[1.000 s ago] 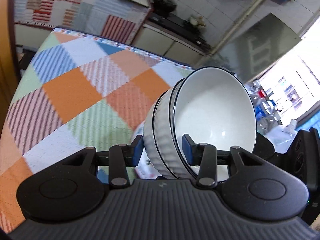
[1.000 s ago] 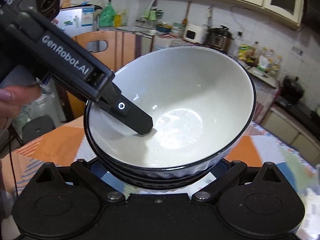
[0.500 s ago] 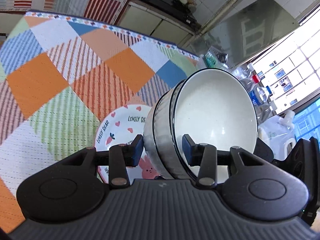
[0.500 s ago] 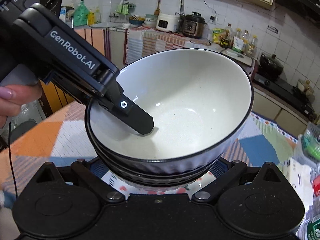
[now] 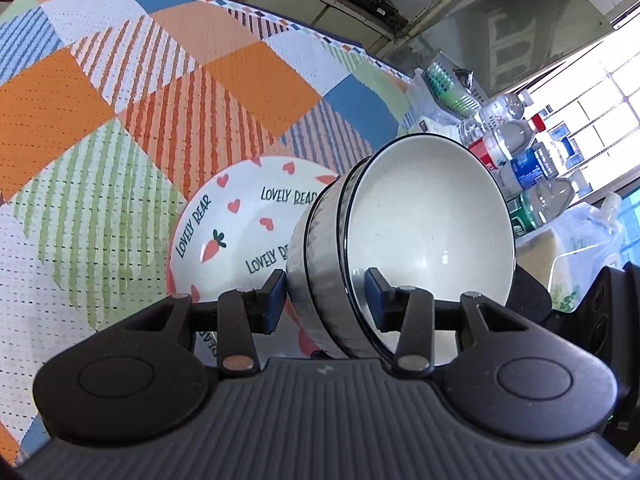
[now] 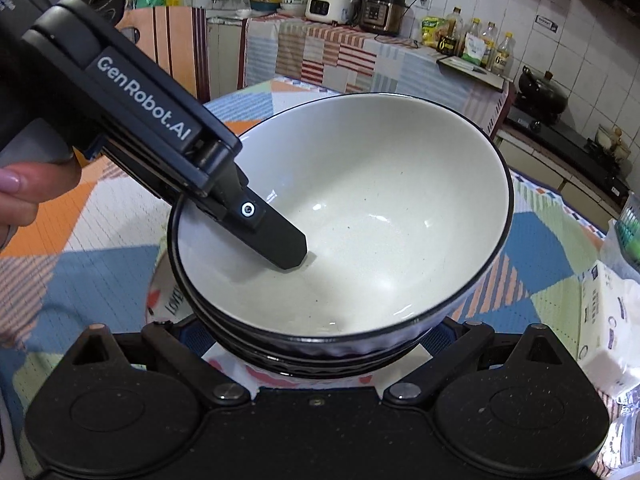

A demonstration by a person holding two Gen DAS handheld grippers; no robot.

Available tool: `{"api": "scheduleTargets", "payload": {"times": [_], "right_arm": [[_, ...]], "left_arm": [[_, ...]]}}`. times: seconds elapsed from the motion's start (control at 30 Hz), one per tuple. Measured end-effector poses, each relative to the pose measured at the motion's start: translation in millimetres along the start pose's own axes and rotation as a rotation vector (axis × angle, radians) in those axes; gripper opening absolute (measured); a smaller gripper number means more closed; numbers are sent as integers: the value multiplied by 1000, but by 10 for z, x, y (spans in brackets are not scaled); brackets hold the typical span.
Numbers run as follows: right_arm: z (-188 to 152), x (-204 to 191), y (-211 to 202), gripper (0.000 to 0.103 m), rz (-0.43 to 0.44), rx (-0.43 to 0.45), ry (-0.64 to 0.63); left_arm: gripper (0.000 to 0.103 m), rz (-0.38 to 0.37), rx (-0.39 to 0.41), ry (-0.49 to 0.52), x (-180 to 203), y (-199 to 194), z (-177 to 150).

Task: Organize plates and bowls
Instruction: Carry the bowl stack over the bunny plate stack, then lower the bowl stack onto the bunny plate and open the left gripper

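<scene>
Bowls [image 5: 424,236]: stacked, tilted, above plate [image 5: 240,232].
Left gripper [image 5: 326,300]: clamped across stack's wall (one finger [image 6: 276,240] inside top bowl).
Right gripper [image 6: 316,344]: fingers hidden under stack; cannot tell.
Plate: flat on checked cloth [image 5: 120,80], partly beneath bowls.

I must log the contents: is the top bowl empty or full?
Empty. The top bowl shows bare white inside; only the left gripper's finger reaches in.
</scene>
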State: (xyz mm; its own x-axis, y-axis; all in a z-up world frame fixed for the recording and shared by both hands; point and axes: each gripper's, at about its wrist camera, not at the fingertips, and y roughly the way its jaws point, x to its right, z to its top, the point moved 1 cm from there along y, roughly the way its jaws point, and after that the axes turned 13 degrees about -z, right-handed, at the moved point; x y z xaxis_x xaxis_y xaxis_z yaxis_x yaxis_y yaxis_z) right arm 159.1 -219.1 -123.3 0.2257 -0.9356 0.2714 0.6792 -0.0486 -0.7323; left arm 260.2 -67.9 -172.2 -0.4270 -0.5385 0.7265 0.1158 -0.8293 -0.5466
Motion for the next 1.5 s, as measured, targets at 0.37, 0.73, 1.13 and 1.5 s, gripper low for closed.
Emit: {"api": "scheduleTargets", "payload": {"times": [0.37,0.73,1.13,1.5], "right_arm": [[-89,-80,102,101,-5,-27,-16],[-107,-104,136,101,-15,-19,-24],[-145,-182,108,101,-61,-20,14],[-326,-147,-90,101,-97,-10,114]], "left_arm": [[41,-5,-2,-32,-180,73,-68],[41,3,8,-24,-187,80,-80],[43,63,26,13,-60,42,-116],[58,152,109,70,229,-272,-171]]}}
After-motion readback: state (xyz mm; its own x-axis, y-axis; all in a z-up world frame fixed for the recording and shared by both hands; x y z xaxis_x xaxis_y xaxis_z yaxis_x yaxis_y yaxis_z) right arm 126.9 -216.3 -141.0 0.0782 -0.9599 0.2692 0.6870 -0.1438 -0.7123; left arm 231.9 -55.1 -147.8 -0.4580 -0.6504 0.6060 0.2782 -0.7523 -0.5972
